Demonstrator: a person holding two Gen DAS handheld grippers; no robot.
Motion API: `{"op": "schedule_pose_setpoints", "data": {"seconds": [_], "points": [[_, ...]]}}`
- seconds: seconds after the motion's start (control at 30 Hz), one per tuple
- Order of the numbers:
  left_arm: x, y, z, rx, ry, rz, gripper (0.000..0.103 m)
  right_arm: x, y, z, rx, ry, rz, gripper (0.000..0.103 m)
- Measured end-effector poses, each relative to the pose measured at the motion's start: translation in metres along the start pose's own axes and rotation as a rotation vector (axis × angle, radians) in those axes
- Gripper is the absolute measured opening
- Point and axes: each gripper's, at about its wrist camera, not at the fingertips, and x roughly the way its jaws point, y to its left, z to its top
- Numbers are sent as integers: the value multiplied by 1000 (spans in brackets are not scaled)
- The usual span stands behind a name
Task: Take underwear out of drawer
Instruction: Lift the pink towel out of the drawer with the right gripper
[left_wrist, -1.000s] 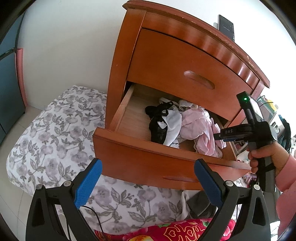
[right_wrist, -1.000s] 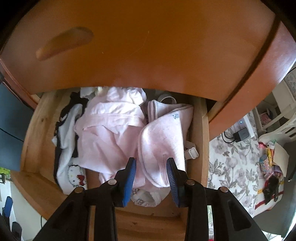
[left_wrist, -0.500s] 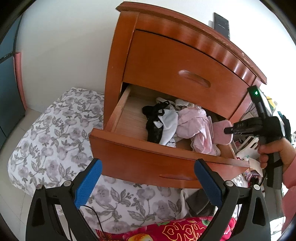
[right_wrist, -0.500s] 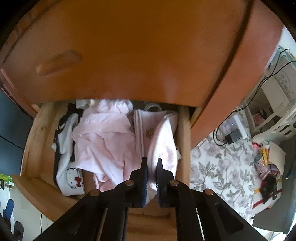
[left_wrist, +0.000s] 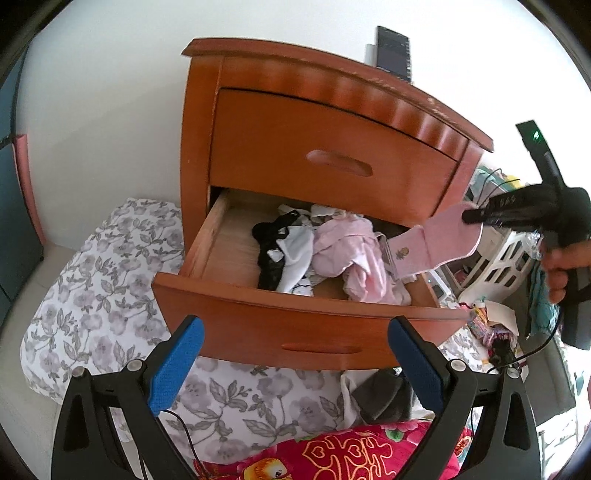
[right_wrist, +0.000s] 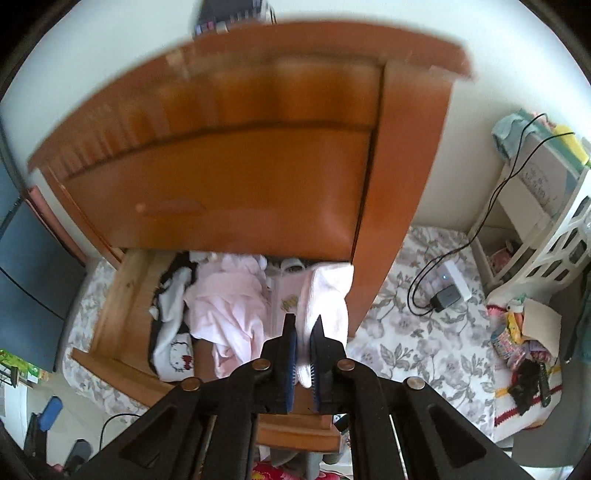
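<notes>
Right wrist view: the right tongs (right_wrist: 303, 354) pinch a pale pink piece of underwear (right_wrist: 325, 299), lifted over the right end of the open lower drawer (right_wrist: 110, 325), its lower part trailing inside. A white garment (right_wrist: 177, 354) at the drawer's front left bears a Hello Kitty print. The left tongs (left_wrist: 291, 365) stand spread and empty before the drawer's front edge, above the floral bed (left_wrist: 92, 288). Writing on the right tongs is unreadable.
</notes>
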Motion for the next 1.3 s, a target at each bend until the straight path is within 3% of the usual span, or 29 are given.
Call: {"op": "schedule_pose_setpoints", "data": {"seconds": [0.5, 0.77, 1.1, 1.3], "points": [[-32, -34, 0, 79, -44, -19, 99, -114, -17, -6, -10, -177, 38, 7], [-44, -52, -2, 122, -59, -33, 99, -163, -32, -18, -13, -236, 12, 7], [-45, -65, -5, 157, -52, -38, 99, -173, -71, -37, 22, -220, -59, 7], [-38, -66, -8, 164, -35, -36, 99, -134, -100, -52, 75, -142, -104, 7]]}}
